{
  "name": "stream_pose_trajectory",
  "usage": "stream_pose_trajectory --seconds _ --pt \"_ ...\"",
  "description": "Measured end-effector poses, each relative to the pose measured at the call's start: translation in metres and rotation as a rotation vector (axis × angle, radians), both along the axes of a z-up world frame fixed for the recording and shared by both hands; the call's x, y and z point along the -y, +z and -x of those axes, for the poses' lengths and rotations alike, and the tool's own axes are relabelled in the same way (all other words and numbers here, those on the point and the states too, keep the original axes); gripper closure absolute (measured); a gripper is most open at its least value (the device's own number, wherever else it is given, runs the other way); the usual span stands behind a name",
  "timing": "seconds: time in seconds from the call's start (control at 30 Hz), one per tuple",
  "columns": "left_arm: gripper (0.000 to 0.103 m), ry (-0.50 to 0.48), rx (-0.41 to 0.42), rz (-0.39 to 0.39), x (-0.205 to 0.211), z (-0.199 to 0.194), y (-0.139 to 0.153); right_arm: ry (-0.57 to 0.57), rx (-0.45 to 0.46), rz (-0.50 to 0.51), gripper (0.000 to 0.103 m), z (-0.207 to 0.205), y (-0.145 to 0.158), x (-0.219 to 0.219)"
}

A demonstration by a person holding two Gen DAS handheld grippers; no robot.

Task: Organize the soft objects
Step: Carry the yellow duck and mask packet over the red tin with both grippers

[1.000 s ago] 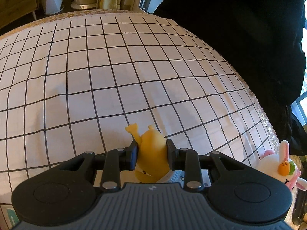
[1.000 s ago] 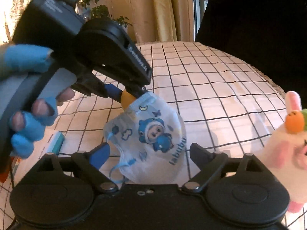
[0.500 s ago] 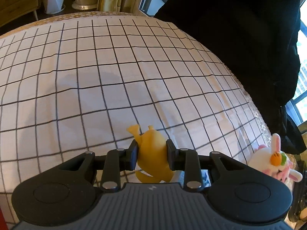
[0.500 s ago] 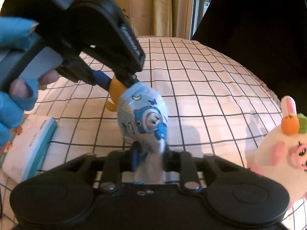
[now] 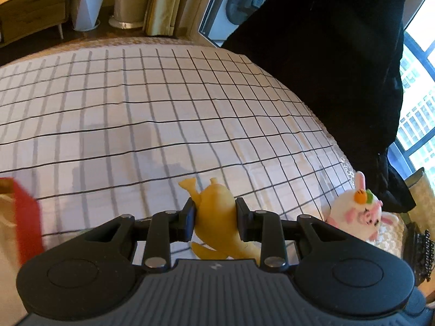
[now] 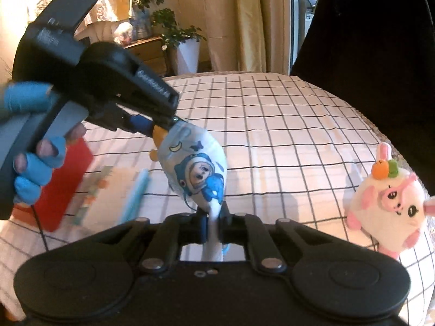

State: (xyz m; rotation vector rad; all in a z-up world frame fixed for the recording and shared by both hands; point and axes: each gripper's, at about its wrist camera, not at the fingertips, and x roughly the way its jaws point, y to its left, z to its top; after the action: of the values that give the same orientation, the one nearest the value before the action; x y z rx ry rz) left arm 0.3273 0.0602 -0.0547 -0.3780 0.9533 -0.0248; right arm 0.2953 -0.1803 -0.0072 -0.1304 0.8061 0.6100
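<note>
Left wrist view, L gripper (image 5: 214,218): jaws closed on yellow soft toy (image 5: 217,217), pads pressing both its sides; toy held up off the surface, thin end pointing away from cam, another bit poking out below the jaws.
Right wrist view, R gripper (image 6: 213,224): jaws pinched tight on lower white end of kids face mask (image 6: 197,172); strip of mask runs down between the pads twd cam.
Mask: light blue/white w/ cartoon character print, moon + butterfly marks; stretched between the 2 grippers, upper end at L gripper tip, wrapped over the yellow toy; only a bit of orange-yellow shows at mask's top-left edge.
L gripper seen from R cam (image 6: 163,126): black body, comes in from upper left, angled down to the right; blue pad visible beside the toy.
Left hand (image 6: 32,163): holds L gripper handle, blue finger coverings, fingertips bare.
Surface: white tablecloth w/ black grid (image 5: 163,125), over a rounded table; both held items above it, not touching.
Bunny plush (image 6: 391,212): white/pink, orange + green bit on head; upright at right edge of cloth, well apart from the mask. Also in L view (image 5: 359,212), right of jaws.
Red flat item (image 6: 65,187): left side of cloth, blurred; beside it a pale pack w/ teal edge (image 6: 133,195), also blurred, can't tell what.
Bkgd: curtains, potted plants, wooden cabinet (image 5: 32,11); dark clothing of person on right (image 5: 326,68).
</note>
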Motion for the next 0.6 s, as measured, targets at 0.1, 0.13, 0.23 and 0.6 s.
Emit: stream_pose_trajectory --seconds 0.1,0.13,0.23,0.6 --pt "0.074 0.005 0.007 -0.006 -0.012 0.023 0.012 0.016 -0.003 -0.01 0.096 0.013 0.014 -0.001" --pt "0.074 0.006 0.008 -0.011 -0.016 0.03 0.016 0.02 -0.003 -0.016 0.096 0.017 0.017 -0.001" --pt "0.074 0.005 0.016 -0.029 -0.029 0.051 0.027 0.039 0.005 -0.03 0.096 0.029 0.029 -0.004" --pt "0.073 0.014 0.027 -0.101 -0.081 0.125 0.059 0.1 0.03 -0.078 0.096 0.061 0.057 -0.029"
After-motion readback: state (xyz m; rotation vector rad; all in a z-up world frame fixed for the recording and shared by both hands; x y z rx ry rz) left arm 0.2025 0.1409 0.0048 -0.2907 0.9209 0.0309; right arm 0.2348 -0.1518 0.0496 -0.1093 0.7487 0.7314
